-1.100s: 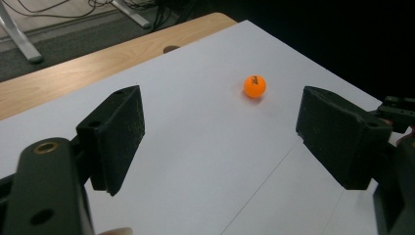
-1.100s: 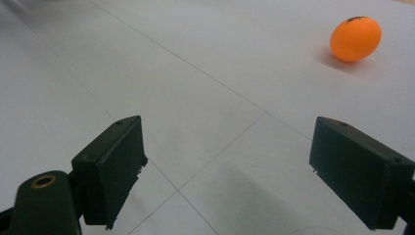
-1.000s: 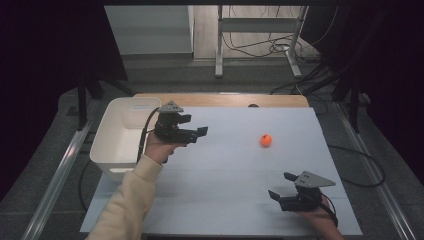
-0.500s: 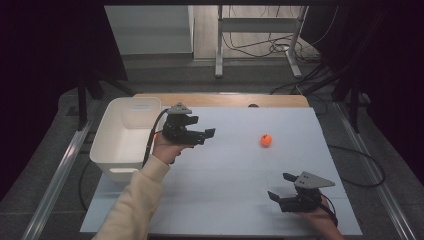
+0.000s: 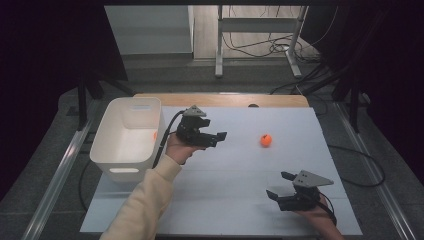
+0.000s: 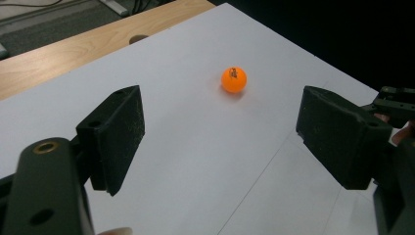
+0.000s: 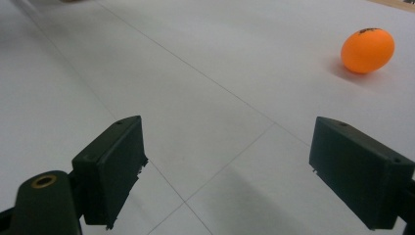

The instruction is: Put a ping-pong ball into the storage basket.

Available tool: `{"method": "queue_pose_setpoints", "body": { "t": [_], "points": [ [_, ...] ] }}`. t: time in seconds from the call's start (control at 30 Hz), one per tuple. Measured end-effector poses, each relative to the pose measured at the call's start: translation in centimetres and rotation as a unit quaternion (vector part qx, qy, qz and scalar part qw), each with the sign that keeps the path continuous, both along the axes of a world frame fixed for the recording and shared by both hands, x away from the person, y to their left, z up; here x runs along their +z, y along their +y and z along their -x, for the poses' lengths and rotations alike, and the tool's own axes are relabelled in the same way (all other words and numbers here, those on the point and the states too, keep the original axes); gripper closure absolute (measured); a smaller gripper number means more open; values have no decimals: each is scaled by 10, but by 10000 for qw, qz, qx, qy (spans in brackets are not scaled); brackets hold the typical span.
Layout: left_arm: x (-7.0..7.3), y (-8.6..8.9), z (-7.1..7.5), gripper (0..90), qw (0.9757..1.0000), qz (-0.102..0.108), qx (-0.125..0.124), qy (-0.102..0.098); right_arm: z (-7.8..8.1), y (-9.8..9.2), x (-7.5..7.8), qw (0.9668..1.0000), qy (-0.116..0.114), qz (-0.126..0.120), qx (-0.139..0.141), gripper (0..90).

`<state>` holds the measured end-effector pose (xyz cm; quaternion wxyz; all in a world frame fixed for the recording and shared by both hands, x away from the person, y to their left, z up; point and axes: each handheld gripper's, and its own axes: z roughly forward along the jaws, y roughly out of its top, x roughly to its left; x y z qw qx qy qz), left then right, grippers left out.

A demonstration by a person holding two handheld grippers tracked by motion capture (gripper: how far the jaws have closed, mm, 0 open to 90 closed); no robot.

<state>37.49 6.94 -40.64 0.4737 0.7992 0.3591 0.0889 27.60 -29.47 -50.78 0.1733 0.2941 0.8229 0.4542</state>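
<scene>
Left claw (image 5: 216, 136): held above the surface just beside the tub's right wall, jaws pointing towards the ball; wide apart, nothing between them.
Left claw pads (image 6: 117, 134): blocky matte black slabs, faintly speckled and grainy, square-cornered, with small screw holes on top; a brass-ringed hole sits on the black body below.
Left hand (image 5: 177, 150): wrapped round the claw body from below, a cream knitted sleeve (image 5: 142, 200) running to the bottom edge; a black cable loops down from the claw.
Right claw (image 5: 280, 186): low over the near right part of the surface, jaws spread wide and empty, a flat grey three-cornered plate on top.
Right claw pads (image 7: 113, 164): same chunky black blocks, one with a slightly ragged lower edge.
Ball (image 5: 266, 140): small, round, glossy orange with a dark printed mark on top, resting alone on the surface, to the right of the left claw and well apart from both claws.
Surface (image 5: 240, 170): smooth, pale grey-white sheet with thin straight seam lines, and a bare wooden strip along the far edge.
Tub (image 5: 111, 150): white plastic, rectangular with rounded corners, smooth walls, a grip slot in its near wall, standing at the surface's left edge.
</scene>
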Motion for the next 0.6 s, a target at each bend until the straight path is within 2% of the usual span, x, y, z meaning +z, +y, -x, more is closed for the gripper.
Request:
{"method": "queue_pose_setpoints", "body": {
  "t": [0.13, 0.33, 0.6],
  "points": [
    [-2, -7, 0, 190, 9999, -98, -23, -80, 0, 2, 1, 10000, -12, -26, 46, 138],
    [-5, -15, -5, 189, 9999, -123, -80, -15, -4, 3, 0, 10000, 8, -39, 50, 139],
    [-8, -24, -7, 188, 9997, -229, -86, -22, -5, 4, 0, 9999, -5, -38, 108, 139]
  ]
}}
